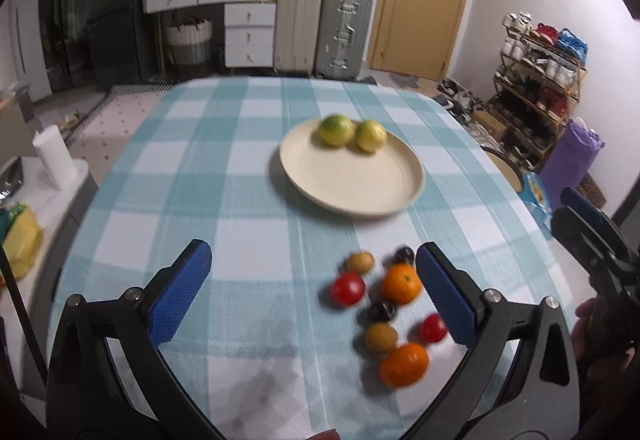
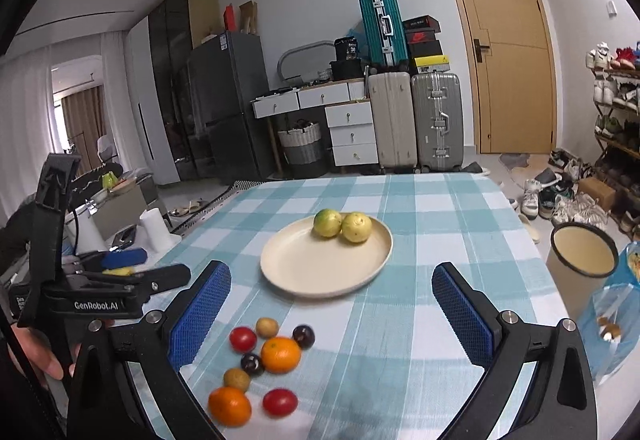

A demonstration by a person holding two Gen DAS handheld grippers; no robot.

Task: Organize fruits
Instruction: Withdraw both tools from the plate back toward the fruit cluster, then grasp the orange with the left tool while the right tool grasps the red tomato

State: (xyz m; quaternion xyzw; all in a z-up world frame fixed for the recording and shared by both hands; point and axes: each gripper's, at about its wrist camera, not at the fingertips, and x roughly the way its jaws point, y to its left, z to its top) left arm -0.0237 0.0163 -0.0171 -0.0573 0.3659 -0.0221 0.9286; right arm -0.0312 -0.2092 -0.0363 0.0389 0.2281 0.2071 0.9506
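A cream plate sits mid-table with two yellow-green lemons on its far side. Nearer on the checked cloth lies a loose cluster: two oranges, two red tomatoes, two dark plums and two small brown fruits. My left gripper hangs open above the cloth, the cluster beside its right finger. My right gripper is open too, with the cluster by its left finger. Neither holds anything.
The table's cloth is blue-and-white check. Off the right edge stand a cream bin and a blue bag. A paper roll stands left of the table. Suitcases and a shoe rack line the far room.
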